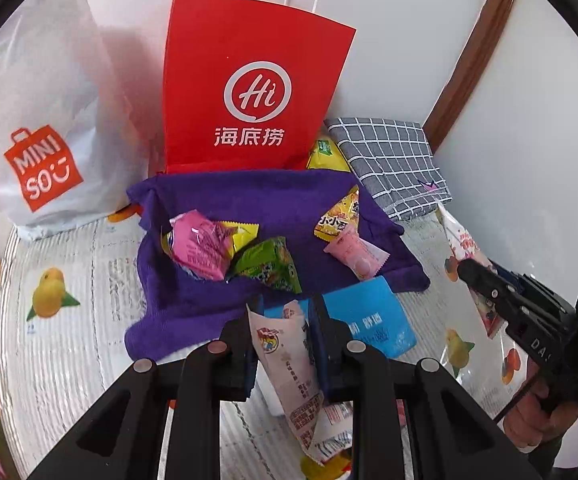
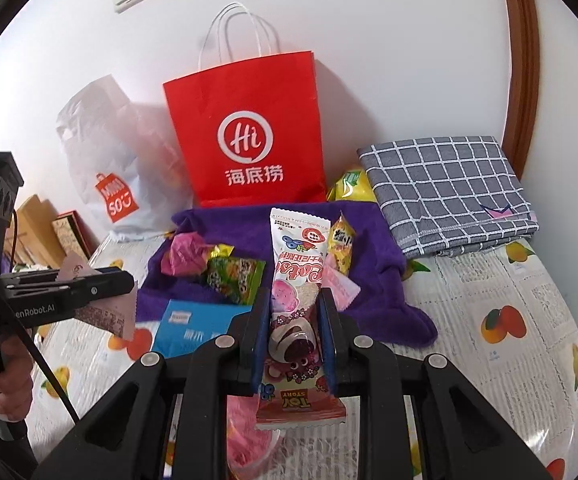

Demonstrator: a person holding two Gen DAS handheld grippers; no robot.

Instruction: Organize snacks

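My left gripper (image 1: 285,320) is shut on a pale printed snack packet (image 1: 289,372), held above the near edge of a purple towel (image 1: 193,312). On the towel lie a pink packet (image 1: 199,248), a green packet (image 1: 269,268), a yellow triangular packet (image 1: 339,214) and a pink candy (image 1: 357,254). A blue packet (image 1: 373,316) lies at the towel's front edge. My right gripper (image 2: 295,308) is shut on a long pink-and-white ice-cream-print packet (image 2: 295,264), held upright over the towel (image 2: 377,280). Each gripper shows at the edge of the other's view.
A red paper bag (image 1: 249,92) stands against the wall behind the towel, with a white Miniso bag (image 1: 41,128) to its left. A folded grey checked cloth (image 2: 449,192) lies back right, a yellow bag (image 2: 351,186) beside it. The table has a fruit-print cover (image 2: 509,320).
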